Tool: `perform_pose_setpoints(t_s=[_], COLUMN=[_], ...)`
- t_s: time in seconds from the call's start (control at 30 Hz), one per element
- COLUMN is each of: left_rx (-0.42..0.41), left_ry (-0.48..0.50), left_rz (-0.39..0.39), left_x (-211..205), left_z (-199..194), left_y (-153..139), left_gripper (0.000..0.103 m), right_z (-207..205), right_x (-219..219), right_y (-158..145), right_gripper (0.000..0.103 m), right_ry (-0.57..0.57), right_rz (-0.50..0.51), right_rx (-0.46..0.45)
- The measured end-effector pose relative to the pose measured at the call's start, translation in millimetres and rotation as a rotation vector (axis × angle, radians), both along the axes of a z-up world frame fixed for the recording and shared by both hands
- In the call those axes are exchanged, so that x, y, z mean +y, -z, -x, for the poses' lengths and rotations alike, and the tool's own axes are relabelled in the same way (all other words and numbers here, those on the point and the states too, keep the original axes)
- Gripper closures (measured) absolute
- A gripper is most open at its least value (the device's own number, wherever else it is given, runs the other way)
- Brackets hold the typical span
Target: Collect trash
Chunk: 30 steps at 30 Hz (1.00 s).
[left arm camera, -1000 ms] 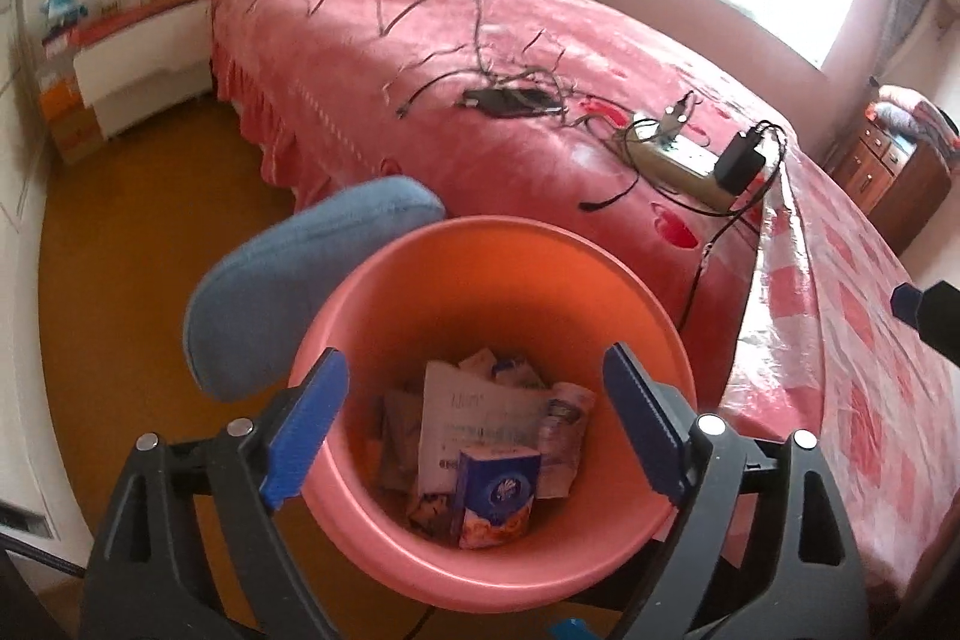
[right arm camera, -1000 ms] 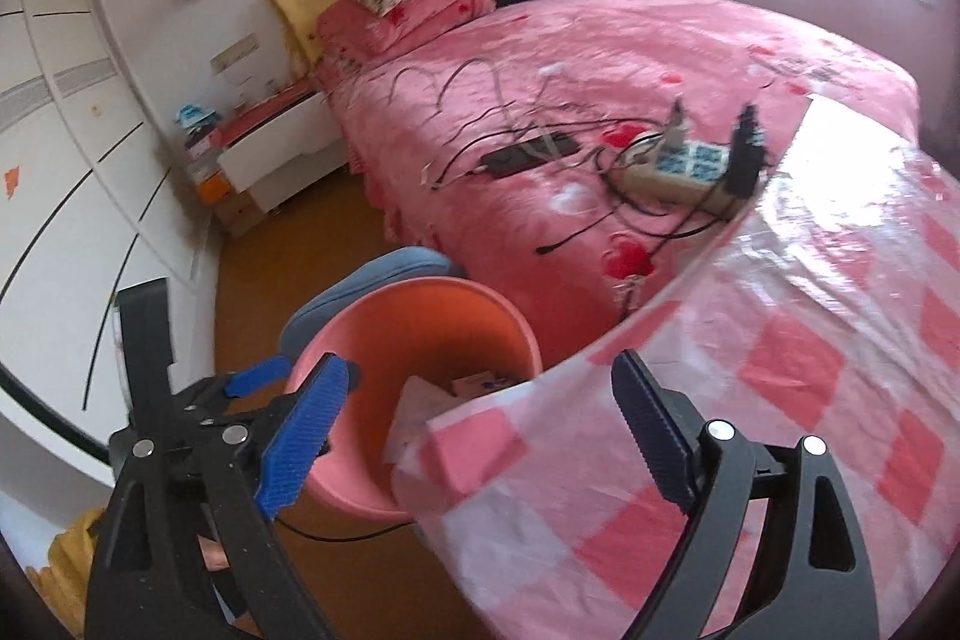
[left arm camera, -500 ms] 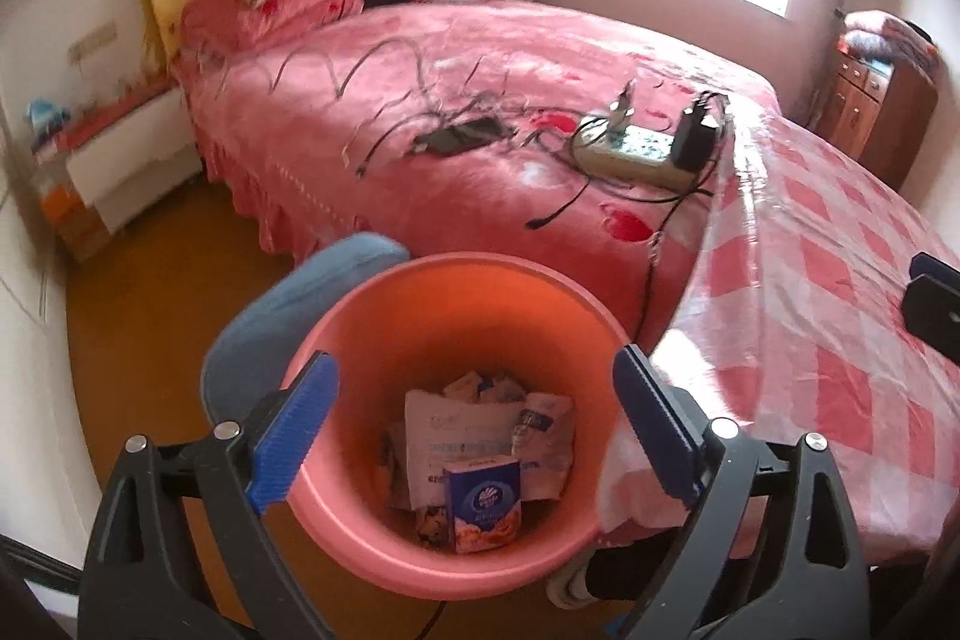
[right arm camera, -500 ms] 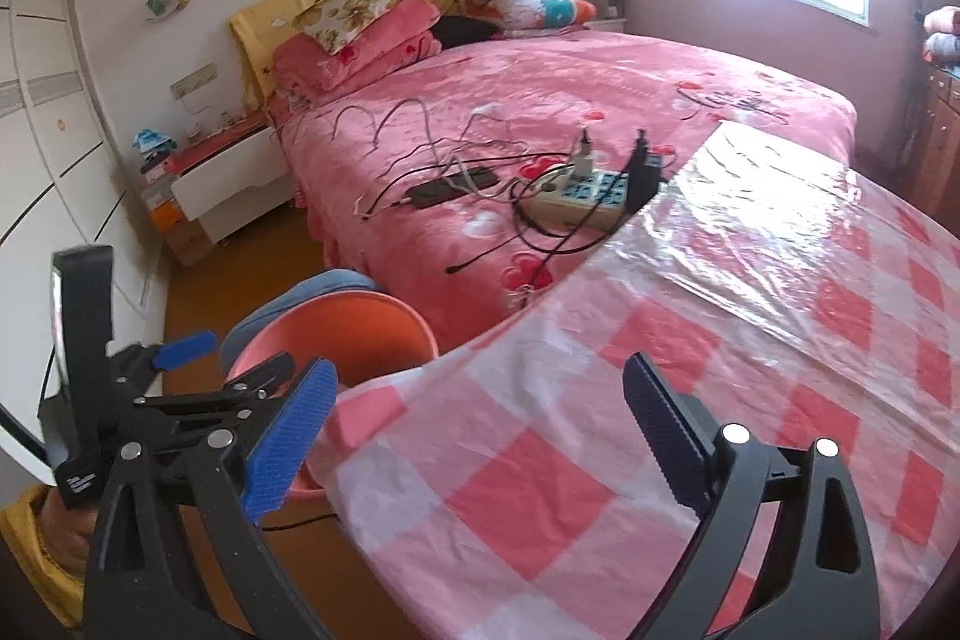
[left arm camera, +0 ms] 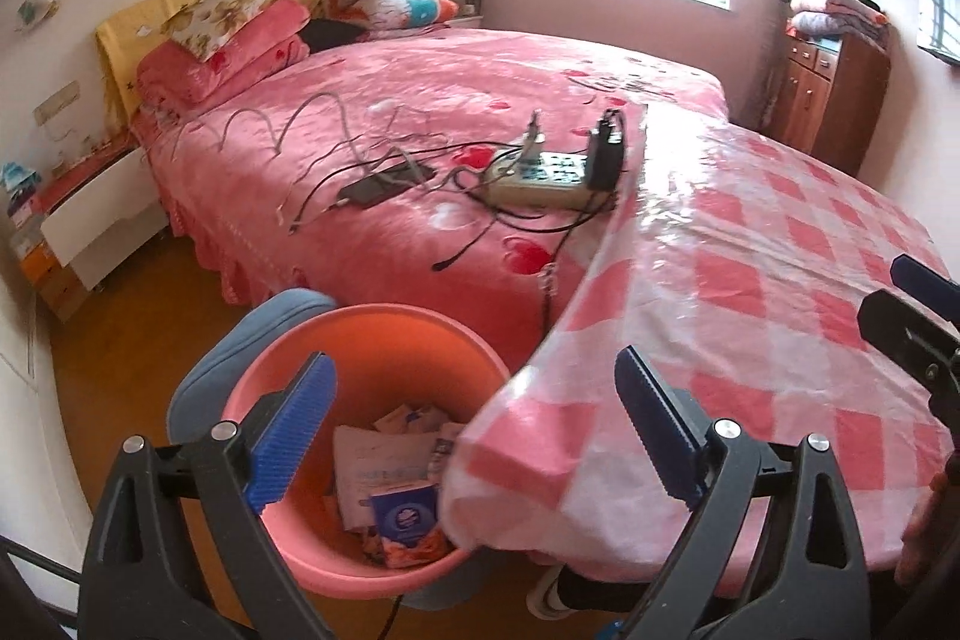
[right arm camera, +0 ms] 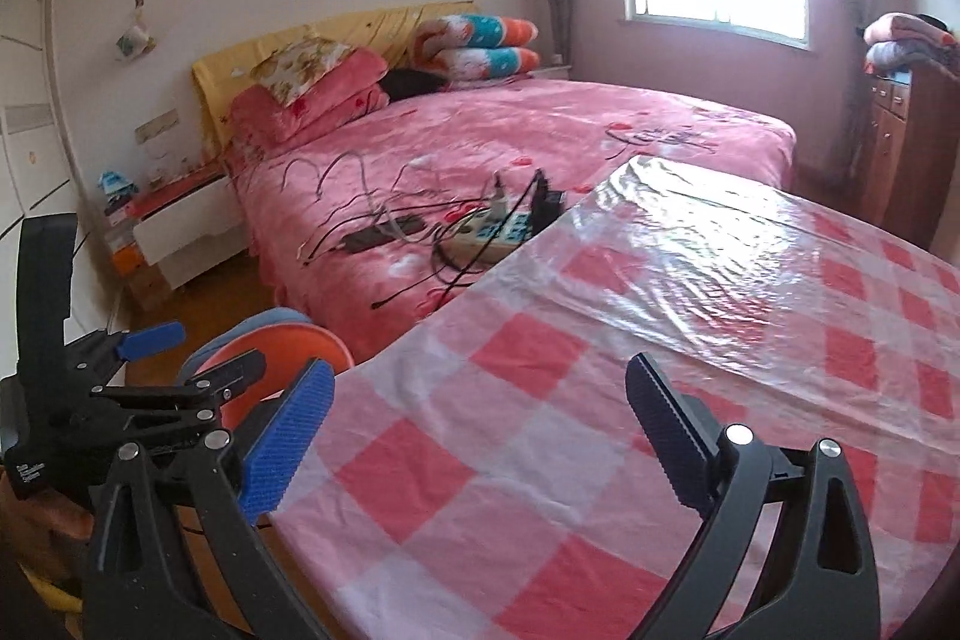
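A pink plastic bin (left arm camera: pixel 384 340) stands on the floor beside the table corner, with papers and a small blue carton (left arm camera: pixel 405 517) inside. Its rim also shows in the right wrist view (right arm camera: pixel 312 340). My left gripper (left arm camera: pixel 474 430) is open and empty, above the bin's right side and the table corner. My right gripper (right arm camera: pixel 480 436) is open and empty over the checked tablecloth (right arm camera: pixel 600 400). The left gripper also appears in the right wrist view (right arm camera: pixel 150 376), and a right fingertip (left arm camera: pixel 924 280) at the left view's right edge.
A bed with a pink cover (left arm camera: pixel 450 100) stands behind, carrying a power strip (left arm camera: pixel 540 178), a phone and several cables. A blue-grey seat (left arm camera: pixel 204 382) sits behind the bin. A white nightstand (left arm camera: pixel 90 214) is at left, a wooden cabinet (left arm camera: pixel 834 100) at right.
Both grippers have risen and swung right, away from the bin toward the table. The bin now sits lower left in both views and the tablecloth fills more of them.
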<state>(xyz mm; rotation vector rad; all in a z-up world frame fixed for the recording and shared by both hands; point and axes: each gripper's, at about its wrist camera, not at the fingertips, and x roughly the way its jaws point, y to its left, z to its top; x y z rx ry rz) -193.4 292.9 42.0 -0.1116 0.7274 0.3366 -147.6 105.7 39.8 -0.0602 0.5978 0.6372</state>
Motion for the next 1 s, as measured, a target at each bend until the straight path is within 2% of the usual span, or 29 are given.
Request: perform_pose_setpoints(t_s=[0.33,1.0], left_rx=[-0.019,-0.006], left_ry=[0.065,0.198], left_rz=[-0.029,-0.064], left_x=[-45.2,-125.2], left_z=[-15.6,-43.8], left_y=[-12.6,-19.4], left_gripper=[0.007,0.007], right_z=[-6.9,-13.0], right_x=[-43.7,-116.6], right_y=[-0.1,-1.8], right_gripper=[0.005,0.005], right_ry=[0.07,0.214], right_rz=[-0.034,-0.024], right_rx=[-0.001,-0.042])
